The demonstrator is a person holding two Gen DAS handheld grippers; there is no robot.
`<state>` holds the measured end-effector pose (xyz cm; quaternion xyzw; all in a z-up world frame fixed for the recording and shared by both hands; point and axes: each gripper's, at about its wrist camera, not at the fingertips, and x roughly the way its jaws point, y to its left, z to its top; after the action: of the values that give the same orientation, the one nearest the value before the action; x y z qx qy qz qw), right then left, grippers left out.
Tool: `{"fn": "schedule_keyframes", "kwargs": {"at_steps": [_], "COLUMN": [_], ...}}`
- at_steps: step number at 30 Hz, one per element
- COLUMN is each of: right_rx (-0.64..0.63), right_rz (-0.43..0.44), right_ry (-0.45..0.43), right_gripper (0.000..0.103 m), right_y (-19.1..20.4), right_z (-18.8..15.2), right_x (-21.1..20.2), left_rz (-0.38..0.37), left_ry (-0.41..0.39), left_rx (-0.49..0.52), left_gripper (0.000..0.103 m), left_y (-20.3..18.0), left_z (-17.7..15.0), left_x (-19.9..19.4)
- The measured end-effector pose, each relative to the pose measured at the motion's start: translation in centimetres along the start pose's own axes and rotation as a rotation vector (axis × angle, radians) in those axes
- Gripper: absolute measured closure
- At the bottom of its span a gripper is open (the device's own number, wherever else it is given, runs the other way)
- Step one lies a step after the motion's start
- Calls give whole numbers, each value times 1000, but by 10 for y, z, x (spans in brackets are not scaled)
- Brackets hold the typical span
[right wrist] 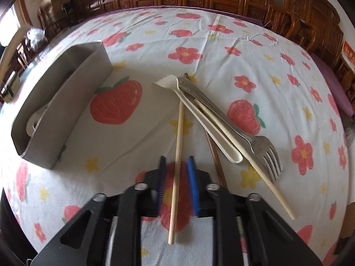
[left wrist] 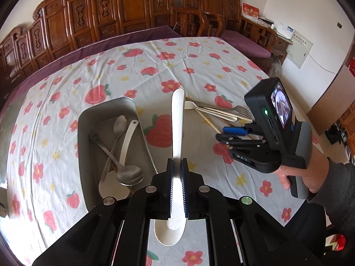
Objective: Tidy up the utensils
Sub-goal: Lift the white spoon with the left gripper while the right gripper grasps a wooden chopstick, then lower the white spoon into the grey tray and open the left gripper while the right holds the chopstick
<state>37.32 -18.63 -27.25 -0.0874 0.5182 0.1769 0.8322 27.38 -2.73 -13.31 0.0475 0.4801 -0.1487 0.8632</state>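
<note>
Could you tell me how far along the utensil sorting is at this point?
Roughly midway. Done: two metal spoons and a white ladle lie in the steel tray. In hand: the left gripper clamps a white spoon; the right gripper straddles a chopstick, pads not visibly pressing. Left on the cloth: a fork, another white utensil, more chopsticks.

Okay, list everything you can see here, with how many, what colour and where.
cloth: one, white with red flowers, over the table
tray: one, metal, left
metal spoons: two, in tray
white spoons: three; in tray, in pile, in left gripper
fork: one, metal, pile
chopsticks: two pale, one brown, pile
chairs: several, carved brown, behind
left gripper: black, shut on a white spoon
right gripper: black, straddling a pale chopstick
hand: one, holding right gripper
</note>
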Motion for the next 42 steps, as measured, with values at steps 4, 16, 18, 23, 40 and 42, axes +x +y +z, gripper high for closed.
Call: {"fn": "schedule_keyframes", "kwargs": {"at_steps": [4,16,18,23,40,42], "right_rx": [-2,24,27,32,6,6], "right_rz": [28,144,152,177,207,209], "right_ry": [26,0,-21,-74,-185,-189], "right_gripper": [96,97,97,97,97,97], "right_y": [3,26,30,41,72,73], "right_z": [-10,-39,-38,-32,-8,-5], "right_x": [-6,-47,-55,-76,-123,-125], "left_rz": [-4,2,8,22,52,48], "left_ry": [-7,-22,-25,-32,26,38], "left_rx": [-19,-57,-67,-91,-185,-191], "left_gripper": [97,97,97,97,97,97], "left_y": [6,25,30,44,101,105], "left_z": [-4,-12,-12,-10,3,3], "left_x": [-2,-8,-8,-9,30,35]}}
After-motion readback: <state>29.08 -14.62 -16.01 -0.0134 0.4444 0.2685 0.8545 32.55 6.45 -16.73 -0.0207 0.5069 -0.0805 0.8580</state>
